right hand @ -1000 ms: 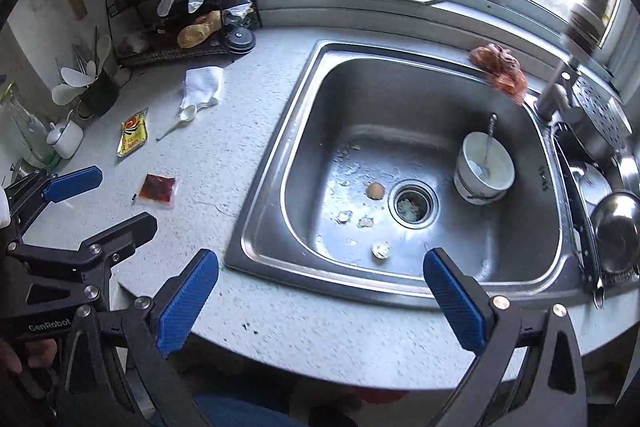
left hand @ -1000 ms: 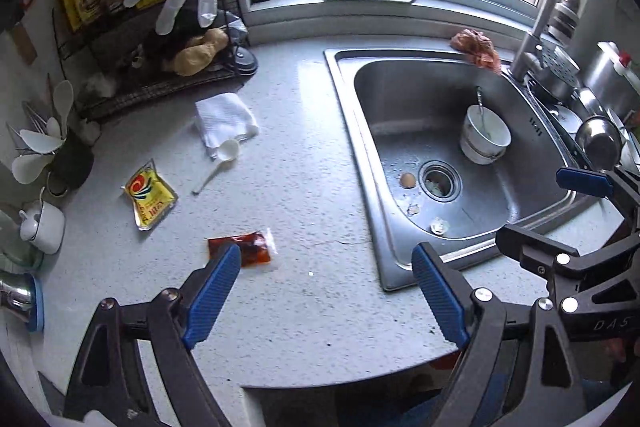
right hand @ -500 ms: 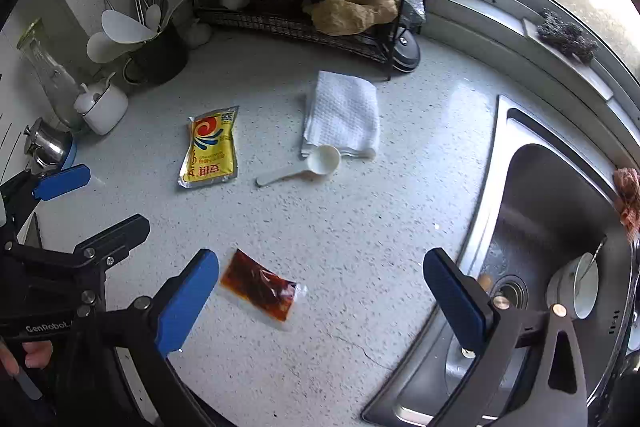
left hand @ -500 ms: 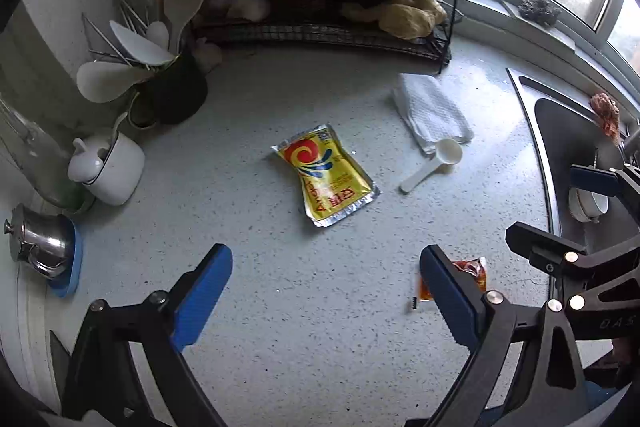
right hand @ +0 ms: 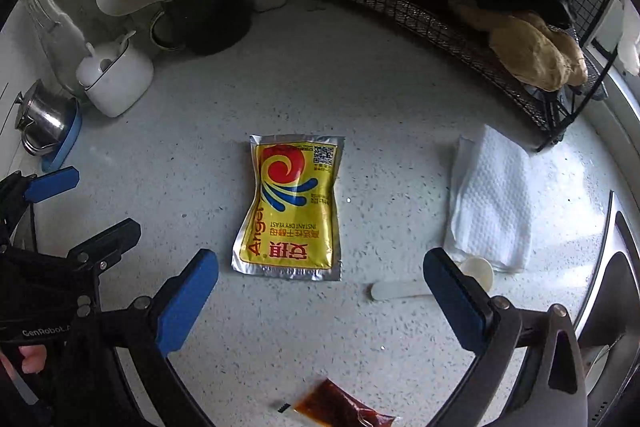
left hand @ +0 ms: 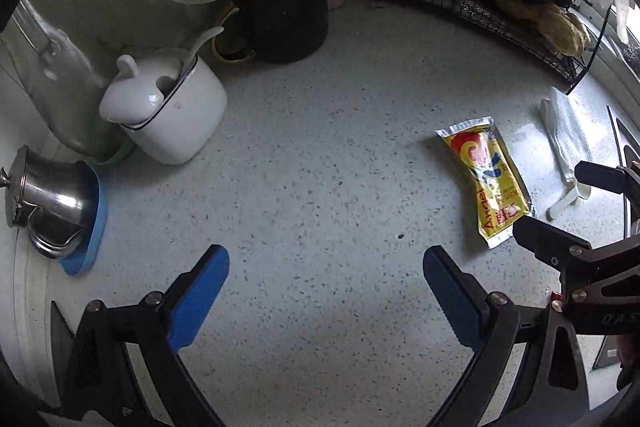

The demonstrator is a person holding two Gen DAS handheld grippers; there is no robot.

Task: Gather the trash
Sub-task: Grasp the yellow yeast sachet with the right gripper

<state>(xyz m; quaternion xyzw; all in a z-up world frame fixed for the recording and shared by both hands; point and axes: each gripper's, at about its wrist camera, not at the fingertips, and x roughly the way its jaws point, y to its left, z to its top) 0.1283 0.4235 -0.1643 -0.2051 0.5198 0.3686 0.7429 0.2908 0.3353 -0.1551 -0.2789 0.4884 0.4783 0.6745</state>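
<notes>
The yeast packet lies flat on the counter, long axis running away from the right gripper, just past its wide, empty jaws. The left gripper, jaws opening on nothing, sits further off. A sauce sachet lies nearer. The packet reads "Angel Instant Dry Yeast".

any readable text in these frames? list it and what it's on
"Angel" – yellow yeast packet
"INSTANT DRY YEAST" – same packet, printed upside down in the right wrist view
"GenRobot" – body of the left tool
"DAS" – body of the right tool, cut off
Packet's Chinese characters, QR code, fine print: unreadable.
</notes>
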